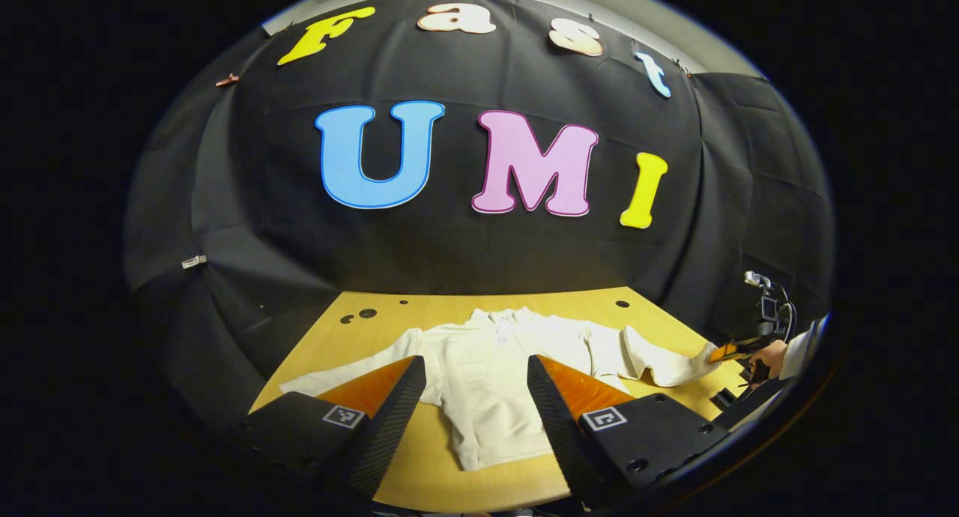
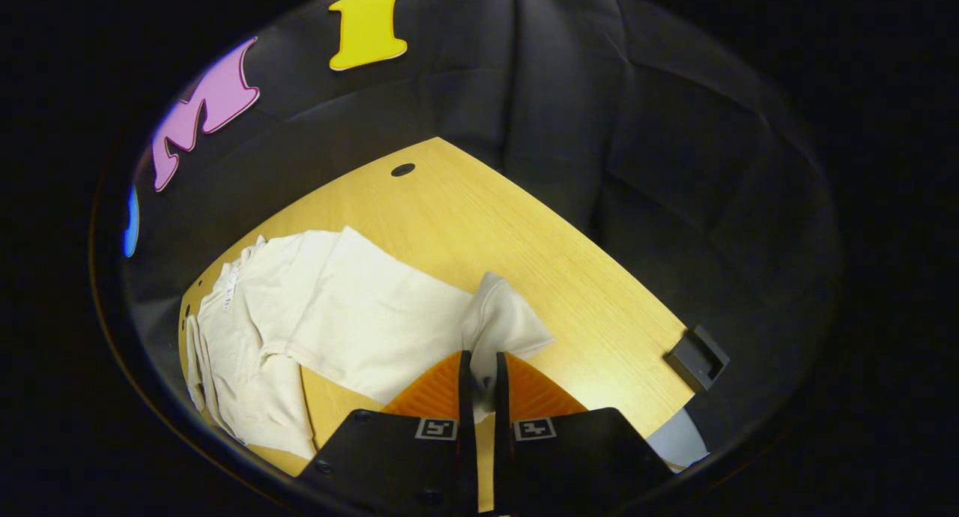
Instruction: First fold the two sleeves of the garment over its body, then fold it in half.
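A white long-sleeved garment (image 1: 487, 375) lies flat on the wooden table (image 1: 434, 464), collar away from me and both sleeves spread out. In the left gripper view my left gripper (image 1: 476, 361) stands open over the garment's body, with nothing between its fingers. Far to the right in that view, a hand (image 1: 775, 356) holds the right gripper (image 1: 738, 348) at the end of the sleeve. In the right gripper view my right gripper (image 2: 482, 360) is shut on the sleeve's cuff end (image 2: 502, 318), and cloth shows between the fingers. That sleeve (image 2: 374, 307) runs back towards the body (image 2: 247, 300).
A small black block (image 2: 697, 358) sits at the table's right edge. Round holes (image 2: 402, 169) mark the tabletop near the back. A small device on a stand (image 1: 764, 300) rises beyond the table's right side. Black cloth walls close in the back and sides.
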The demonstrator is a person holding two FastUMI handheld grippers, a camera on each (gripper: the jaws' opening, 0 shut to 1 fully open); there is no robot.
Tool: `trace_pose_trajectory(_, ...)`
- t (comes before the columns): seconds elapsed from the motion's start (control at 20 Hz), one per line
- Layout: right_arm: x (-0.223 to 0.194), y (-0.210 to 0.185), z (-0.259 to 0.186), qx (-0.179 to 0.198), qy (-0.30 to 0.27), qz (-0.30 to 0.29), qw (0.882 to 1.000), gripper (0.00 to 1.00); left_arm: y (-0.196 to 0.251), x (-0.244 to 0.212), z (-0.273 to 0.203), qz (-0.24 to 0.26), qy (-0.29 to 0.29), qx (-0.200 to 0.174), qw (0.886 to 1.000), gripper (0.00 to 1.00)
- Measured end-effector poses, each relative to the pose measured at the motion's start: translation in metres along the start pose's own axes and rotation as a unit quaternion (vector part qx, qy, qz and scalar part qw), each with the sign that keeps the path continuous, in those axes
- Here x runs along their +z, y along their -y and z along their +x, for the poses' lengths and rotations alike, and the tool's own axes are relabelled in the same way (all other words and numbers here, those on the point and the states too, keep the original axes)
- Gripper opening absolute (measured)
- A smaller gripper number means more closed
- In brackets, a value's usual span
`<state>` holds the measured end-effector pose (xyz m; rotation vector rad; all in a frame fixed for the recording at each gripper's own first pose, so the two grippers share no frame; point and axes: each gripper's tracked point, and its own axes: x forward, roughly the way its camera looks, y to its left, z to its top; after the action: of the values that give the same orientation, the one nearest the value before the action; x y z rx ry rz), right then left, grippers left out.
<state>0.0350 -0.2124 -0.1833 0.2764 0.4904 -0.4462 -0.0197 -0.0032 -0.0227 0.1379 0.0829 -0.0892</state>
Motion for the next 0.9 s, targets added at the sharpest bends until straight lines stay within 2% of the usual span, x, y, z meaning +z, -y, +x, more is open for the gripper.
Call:
trace_pose_trajectory(0.15,-0.005,-0.035,-0.026,0.025,0.019,-0.003,1.0,0.13,-0.011,-0.001,-0.005,-0.011,0.005,-0.007,1.0,0.9)
trace_pose_trajectory(0.3,-0.001,-0.087,-0.046,0.062,0.041,-0.016,0.997,0.12,-0.03,-0.004,-0.009,-0.023,0.009,-0.004,1.0,0.9)
trace_pose_trajectory(0.45,0.004,-0.149,-0.054,0.097,0.051,-0.036,0.993,0.12,-0.054,-0.005,-0.014,-0.037,0.012,0.004,0.999,0.9)
trace_pose_trajectory(0.9,-0.004,-0.34,-0.067,0.195,0.058,-0.038,0.978,0.13,-0.123,-0.016,-0.031,-0.059,0.013,0.044,0.997,0.9)
